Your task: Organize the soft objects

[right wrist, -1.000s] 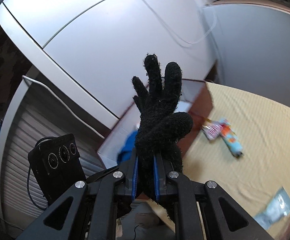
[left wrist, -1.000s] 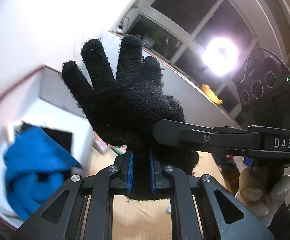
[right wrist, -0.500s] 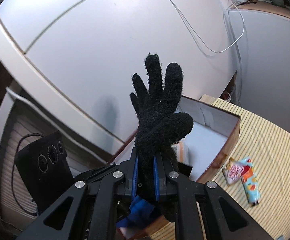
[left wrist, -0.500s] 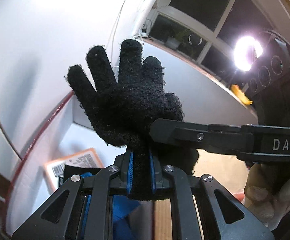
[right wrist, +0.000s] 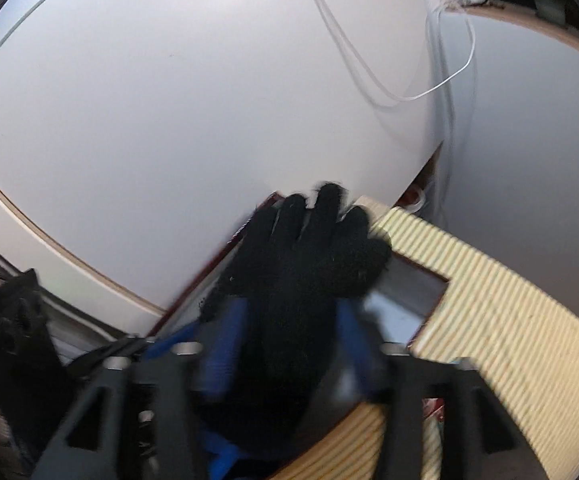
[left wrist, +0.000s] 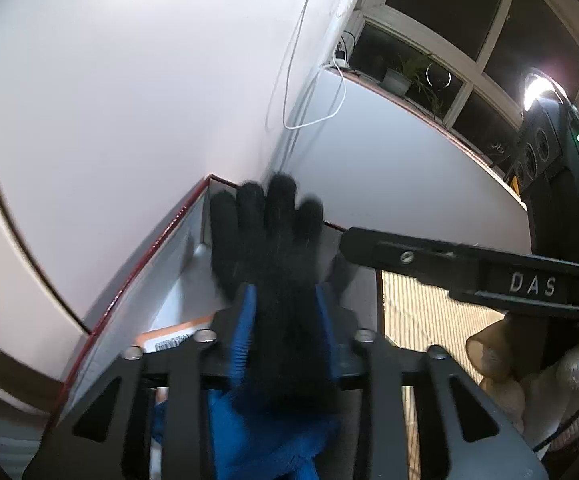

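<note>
Releasing a black glove over the box

Left gripper (left wrist: pixel 285 328) and right gripper (right wrist: pixel 287 340) have both just been opening; the fingers (left wrist: pixel 243 326) stand apart. Black glove (left wrist: pixel 273 248) lies between them at frame centre, blurred; pad contact unclear. Beneath it, a red-rimmed box (left wrist: pixel 145 254) holds blue cloth (left wrist: pixel 265 436). Striped table (right wrist: pixel 501 304) shows at lower right.
</note>
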{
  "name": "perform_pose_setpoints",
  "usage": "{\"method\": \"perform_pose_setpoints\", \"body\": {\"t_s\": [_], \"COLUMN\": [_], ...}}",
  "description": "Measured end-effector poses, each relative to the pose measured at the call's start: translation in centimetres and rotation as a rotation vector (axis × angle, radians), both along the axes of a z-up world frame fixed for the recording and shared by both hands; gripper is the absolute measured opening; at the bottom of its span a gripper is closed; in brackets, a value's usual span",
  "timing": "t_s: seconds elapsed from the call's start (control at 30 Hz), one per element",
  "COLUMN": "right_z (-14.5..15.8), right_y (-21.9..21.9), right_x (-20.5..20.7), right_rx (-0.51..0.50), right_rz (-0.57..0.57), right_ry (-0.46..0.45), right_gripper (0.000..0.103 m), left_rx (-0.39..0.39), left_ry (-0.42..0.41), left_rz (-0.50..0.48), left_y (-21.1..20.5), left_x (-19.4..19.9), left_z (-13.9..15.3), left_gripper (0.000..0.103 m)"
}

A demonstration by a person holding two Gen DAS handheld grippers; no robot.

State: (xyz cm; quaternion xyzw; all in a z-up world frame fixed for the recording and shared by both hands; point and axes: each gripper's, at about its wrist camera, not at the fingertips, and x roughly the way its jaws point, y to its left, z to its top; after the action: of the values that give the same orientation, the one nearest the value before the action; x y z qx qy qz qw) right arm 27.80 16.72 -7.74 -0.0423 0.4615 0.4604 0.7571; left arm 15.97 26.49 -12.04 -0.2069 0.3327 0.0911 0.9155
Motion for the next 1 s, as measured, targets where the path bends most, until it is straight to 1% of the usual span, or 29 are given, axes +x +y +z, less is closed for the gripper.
{"method": "perform_pose_setpoints", "body": {"t_s": [0.03, 0.07, 0.23, 0.3, 0.47, 0.6, 0.7, 0.8, 0.93, 1.0], "right_z": [0.2, 0.5, 1.8, 2.3, 2.8, 2.7, 2.6, 2.8, 2.6, 2.5], "right_y": [-0.3, -0.7, -2.9, -4.6, -9.0, -13.3, -17.1, -21.3, -27.6, -30.0], "right_x": [0.0, 0.1, 0.3, -0.2, -0.9, -2.0, -2.9, -4.1, -5.5, -6.2], "right_rx": [0.004, 0.003, 0.013, 0.017, 0.028, 0.016, 0.017, 0.023, 0.065, 0.075], "right_rz": [-0.006, -0.015, -0.049, -0.061, -0.098, -0.141, -0.178, -0.230, -0.312, -0.354], "right_ry": [-0.005, -0.009, -0.017, -0.032, -0.055, -0.090, -0.106, -0.136, -0.126, -0.128], "right_gripper": [0.062, 0.062, 0.062, 0.063, 0.066, 0.066, 0.066, 0.066, 0.066, 0.066], "left_rx": [0.003, 0.005, 0.006, 0.003, -0.015, -0.022, -0.019, -0.019, -0.035, -0.039], "left_ry": [-0.001, -0.005, -0.035, -0.046, -0.075, -0.091, -0.102, -0.114, -0.129, -0.129], "left_rz": [0.003, 0.008, 0.002, -0.003, -0.030, -0.067, -0.111, -0.155, -0.216, -0.239], "left_y": [0.0, 0.0, -0.6, -1.0, -2.3, -4.0, -5.9, -8.0, -10.8, -12.2], "left_x": [-0.1, -0.4, -1.7, -1.3, -2.5, -3.3, -4.0, -4.7, -5.3, -5.6], "left_z": [0.2, 0.4, 1.9, 2.7, 3.8, 4.4, 4.8, 5.0, 4.8, 4.5], "left_gripper": [0.042, 0.043, 0.043, 0.043, 0.043, 0.044, 0.050, 0.050, 0.050, 0.050]}}
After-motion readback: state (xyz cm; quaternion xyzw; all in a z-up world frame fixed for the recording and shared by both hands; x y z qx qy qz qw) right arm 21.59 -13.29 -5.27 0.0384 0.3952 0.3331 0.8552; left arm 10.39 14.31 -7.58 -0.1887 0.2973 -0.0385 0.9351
